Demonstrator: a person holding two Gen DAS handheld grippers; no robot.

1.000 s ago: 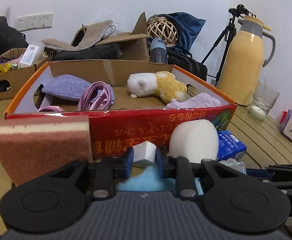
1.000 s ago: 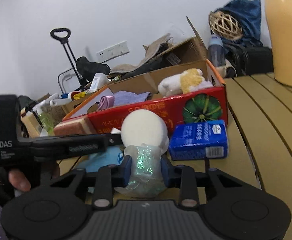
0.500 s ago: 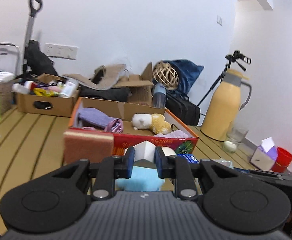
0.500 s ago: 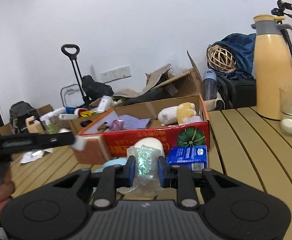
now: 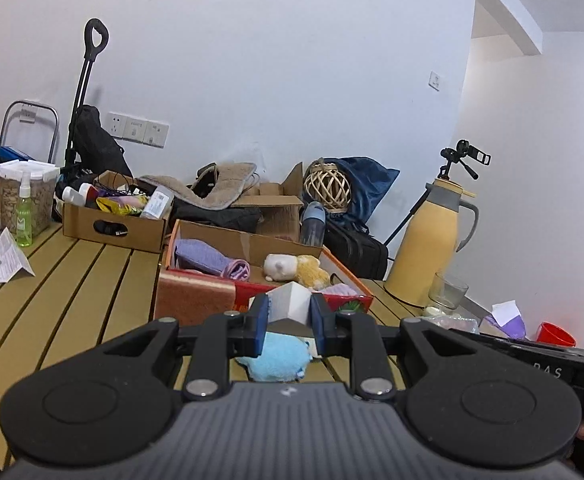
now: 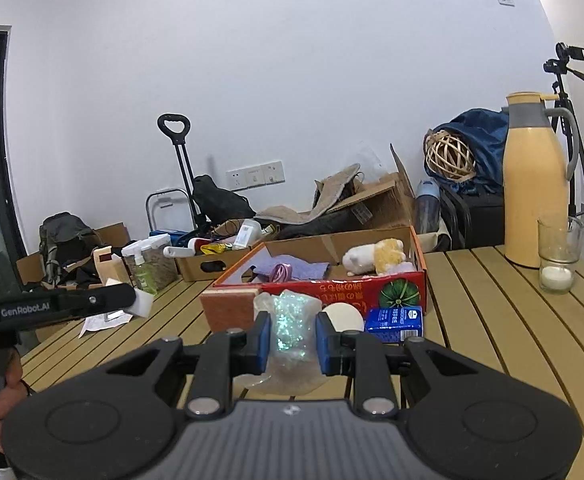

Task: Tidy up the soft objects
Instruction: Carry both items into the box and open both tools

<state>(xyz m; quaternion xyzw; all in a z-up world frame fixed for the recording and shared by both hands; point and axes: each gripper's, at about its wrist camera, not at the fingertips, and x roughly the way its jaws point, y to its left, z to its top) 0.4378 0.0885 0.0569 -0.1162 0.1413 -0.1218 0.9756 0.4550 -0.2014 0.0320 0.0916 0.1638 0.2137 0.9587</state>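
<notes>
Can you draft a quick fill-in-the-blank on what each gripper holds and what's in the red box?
1. The left gripper is shut on a ____ foam block.
2. The right gripper is shut on a crinkly ____ bag.
3. The plush toy lies ____ the red box.

Missing words: white; plastic; inside

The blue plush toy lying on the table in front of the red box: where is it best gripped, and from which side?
Probably across its rounded body, coming down from above. The blue plush toy lies low and flat on the slatted table, so a level approach would likely scrape the slats. Both grippers are full now: the left gripper clamps a white block, the right gripper a glittery clear bag.
</notes>
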